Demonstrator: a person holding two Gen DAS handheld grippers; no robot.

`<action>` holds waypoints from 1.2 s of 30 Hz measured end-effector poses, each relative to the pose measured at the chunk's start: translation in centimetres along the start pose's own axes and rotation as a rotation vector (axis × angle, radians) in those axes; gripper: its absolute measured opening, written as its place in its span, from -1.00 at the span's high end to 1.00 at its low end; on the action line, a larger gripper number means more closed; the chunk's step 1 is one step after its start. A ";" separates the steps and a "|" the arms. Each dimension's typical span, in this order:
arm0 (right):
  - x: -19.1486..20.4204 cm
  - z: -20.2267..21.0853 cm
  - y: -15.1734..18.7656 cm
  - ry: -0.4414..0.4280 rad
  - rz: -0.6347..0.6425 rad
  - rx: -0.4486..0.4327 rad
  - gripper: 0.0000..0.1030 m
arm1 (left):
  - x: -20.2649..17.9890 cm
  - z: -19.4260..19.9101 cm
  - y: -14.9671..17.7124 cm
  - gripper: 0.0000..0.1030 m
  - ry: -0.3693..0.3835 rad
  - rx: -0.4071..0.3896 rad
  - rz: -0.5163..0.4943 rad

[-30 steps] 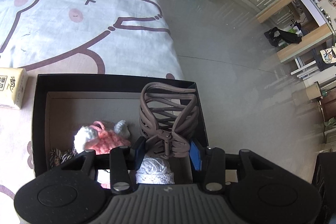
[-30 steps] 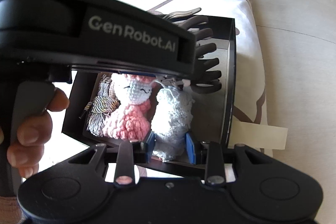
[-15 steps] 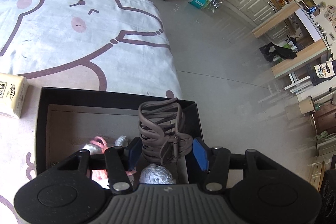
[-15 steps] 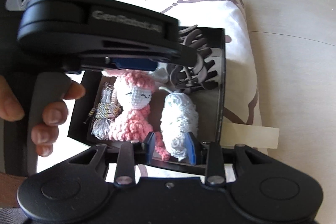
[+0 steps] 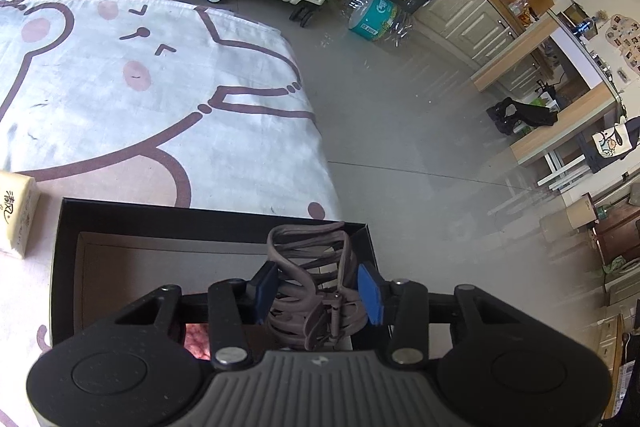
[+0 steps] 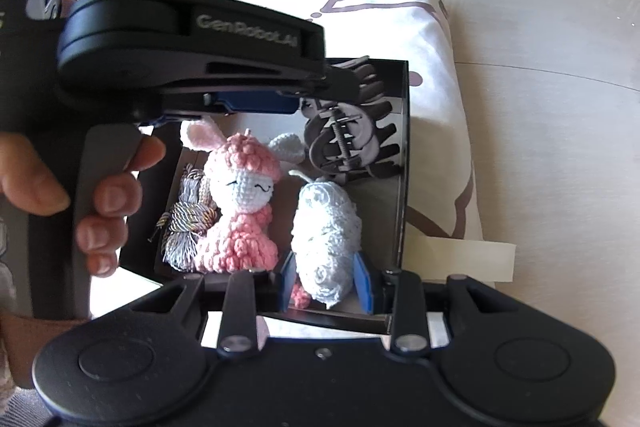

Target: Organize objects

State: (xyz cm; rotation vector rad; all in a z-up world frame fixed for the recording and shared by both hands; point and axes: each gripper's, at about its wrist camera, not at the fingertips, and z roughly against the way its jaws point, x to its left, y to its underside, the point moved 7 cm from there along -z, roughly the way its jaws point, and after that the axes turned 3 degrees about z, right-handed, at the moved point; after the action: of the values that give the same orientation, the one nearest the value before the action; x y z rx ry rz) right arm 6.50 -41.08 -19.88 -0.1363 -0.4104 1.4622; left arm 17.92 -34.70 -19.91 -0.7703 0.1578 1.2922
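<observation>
Off to the left of my left tongs [image 5: 318, 291] a pale yellow tissue pack [image 5: 16, 215] lies on the white cloth with the brown cartoon-bear print [image 5: 160, 99], just outside the black cardboard box with a tan inside [image 5: 64, 267]. My left tongs stand spread, their blue pads on either side of the brown plastic claw hair clip [image 5: 316, 283] without squeezing it; whether the pads touch the clip I cannot tell. The clip stands in the box's right end, against the wall.

From my right tongs [image 6: 324, 281], my bare hand [image 6: 92, 203] shows at the far left on the handle of the other tool. Ahead and to the left in the box lies a grey-and-gold tassel cord [image 6: 188, 227], touching the pink-and-white crocheted bunny doll [image 6: 240, 211] beside it. Straight ahead, my right tongs are pinched on the near end of the white crocheted piece [image 6: 326, 231], which lies on the box floor just right of the bunny. Beyond it, in the far right corner, stands the hair clip, under the tips of the left tool. Right of the box, a cream paper strip [image 6: 460, 261] lies on the cloth.
</observation>
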 end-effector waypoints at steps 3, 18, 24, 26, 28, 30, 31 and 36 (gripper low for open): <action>-0.1 0.0 0.0 -0.001 -0.003 0.001 0.35 | 0.0 -0.1 -0.1 0.14 0.014 -0.003 0.009; -1.2 0.4 -0.8 0.047 -0.054 -0.069 0.35 | 1.0 1.8 -1.4 0.24 0.025 -0.057 0.031; -0.1 1.5 -2.6 0.164 0.020 -0.218 0.10 | 2.5 2.8 -2.0 0.22 0.020 -0.069 0.076; 0.7 1.3 -3.0 0.196 0.065 -0.240 0.06 | 2.9 3.1 -2.2 0.21 0.015 -0.072 0.080; 1.4 0.8 -3.4 0.205 0.097 -0.247 0.06 | 3.2 3.4 -2.3 0.20 0.013 -0.073 0.078; 2.0 0.4 -3.8 0.221 0.119 -0.255 0.05 | 3.5 3.7 -2.4 0.20 0.007 -0.069 0.071; 2.1 0.1 -4.3 0.234 0.131 -0.258 0.05 | 3.6 3.7 -2.4 0.20 0.004 -0.067 0.068; 2.4 -1.3 -5.1 0.283 0.160 -0.208 0.13 | 4.5 4.1 -2.7 0.20 -0.006 -0.061 0.068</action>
State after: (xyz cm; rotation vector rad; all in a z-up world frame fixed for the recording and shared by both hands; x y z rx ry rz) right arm 11.82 -39.06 -18.96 -0.5468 -0.3237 1.5280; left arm 20.43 -28.88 -18.03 -0.8187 0.1419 1.3690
